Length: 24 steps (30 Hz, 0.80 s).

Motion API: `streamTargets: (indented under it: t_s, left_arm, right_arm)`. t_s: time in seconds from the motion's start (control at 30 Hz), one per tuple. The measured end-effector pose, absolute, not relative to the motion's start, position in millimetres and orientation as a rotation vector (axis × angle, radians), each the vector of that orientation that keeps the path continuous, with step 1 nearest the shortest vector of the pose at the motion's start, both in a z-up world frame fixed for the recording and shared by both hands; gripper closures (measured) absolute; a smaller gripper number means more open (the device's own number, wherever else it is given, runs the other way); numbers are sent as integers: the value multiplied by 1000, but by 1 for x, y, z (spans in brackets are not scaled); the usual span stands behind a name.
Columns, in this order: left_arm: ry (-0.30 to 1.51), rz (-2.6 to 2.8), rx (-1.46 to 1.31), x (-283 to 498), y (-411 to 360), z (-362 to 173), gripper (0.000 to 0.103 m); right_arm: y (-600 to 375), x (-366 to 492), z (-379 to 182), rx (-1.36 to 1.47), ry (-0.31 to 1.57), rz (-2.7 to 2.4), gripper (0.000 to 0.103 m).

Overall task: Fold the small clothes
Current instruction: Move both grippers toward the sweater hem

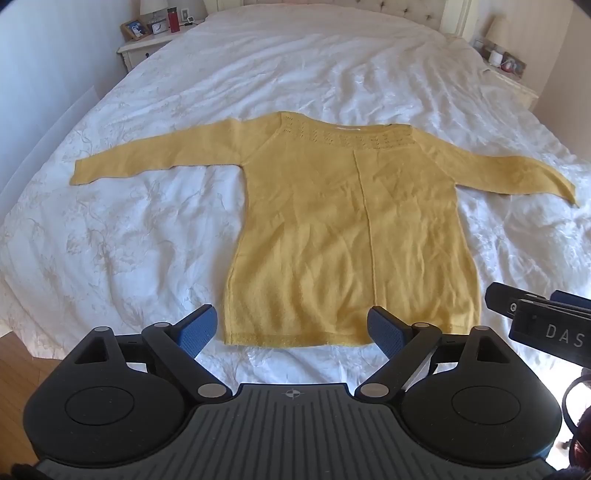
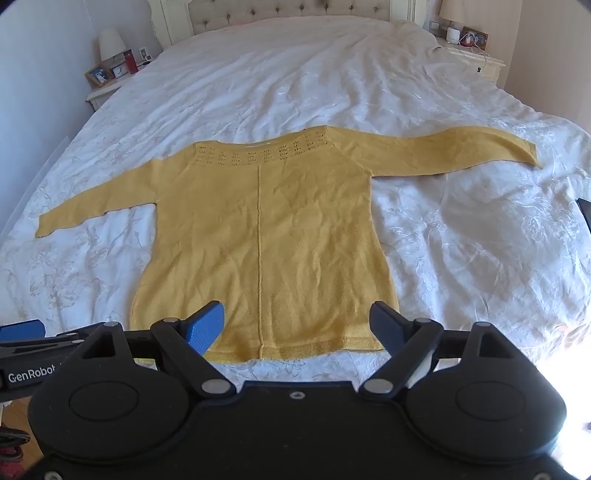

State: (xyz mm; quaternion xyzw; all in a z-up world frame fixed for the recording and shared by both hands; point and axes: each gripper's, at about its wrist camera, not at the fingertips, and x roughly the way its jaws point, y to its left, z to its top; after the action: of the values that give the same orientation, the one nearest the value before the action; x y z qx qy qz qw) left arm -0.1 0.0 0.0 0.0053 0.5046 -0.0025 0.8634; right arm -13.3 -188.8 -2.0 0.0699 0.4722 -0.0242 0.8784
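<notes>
Yellow knit sweater [image 1: 343, 229] is lying flat on the white bedspread [image 1: 258, 81], hem toward the cameras, neckline at 12 o'clock, both sleeves spread out toward 9 and 3 o'clock. A seam is running down its middle; an eyelet band is sitting under the neckline.

Left gripper [image 1: 295, 330] is hanging above the hem edge, jaws spread wide, nothing between the blue pads [image 1: 197, 328]. Right gripper [image 2: 298, 326] is likewise released, hovering over the hem, gripping nothing. Whether either pad is touching fabric is hard to tell; they are looking clear of it.

In the left wrist view the right gripper's body is poking in at 3 o'clock, cut off by the frame. In the right wrist view the left gripper's body is entering at 9 o'clock, lettering cut off.

Left nightstand [image 2: 101, 90] is carrying a lamp [image 2: 110, 44], a picture frame [image 2: 99, 75], a red bottle [image 1: 173, 18]; smaller items are too blurred to name. Right nightstand [image 2: 476, 59] items are tiny and unclear. Tufted headboard [image 2: 288, 11] is cut off at 12 o'clock. The near hem is partly hidden behind the right gripper's housing.
</notes>
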Motion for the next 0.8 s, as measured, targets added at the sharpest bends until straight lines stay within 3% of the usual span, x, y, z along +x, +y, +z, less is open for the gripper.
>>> streamTargets:
  t_s: [0.8]
  left_arm:
    - [1002, -16, 0, 1, 1, 2, 15]
  right_arm:
    - [-188, -14, -2, 173, 971, -38, 17]
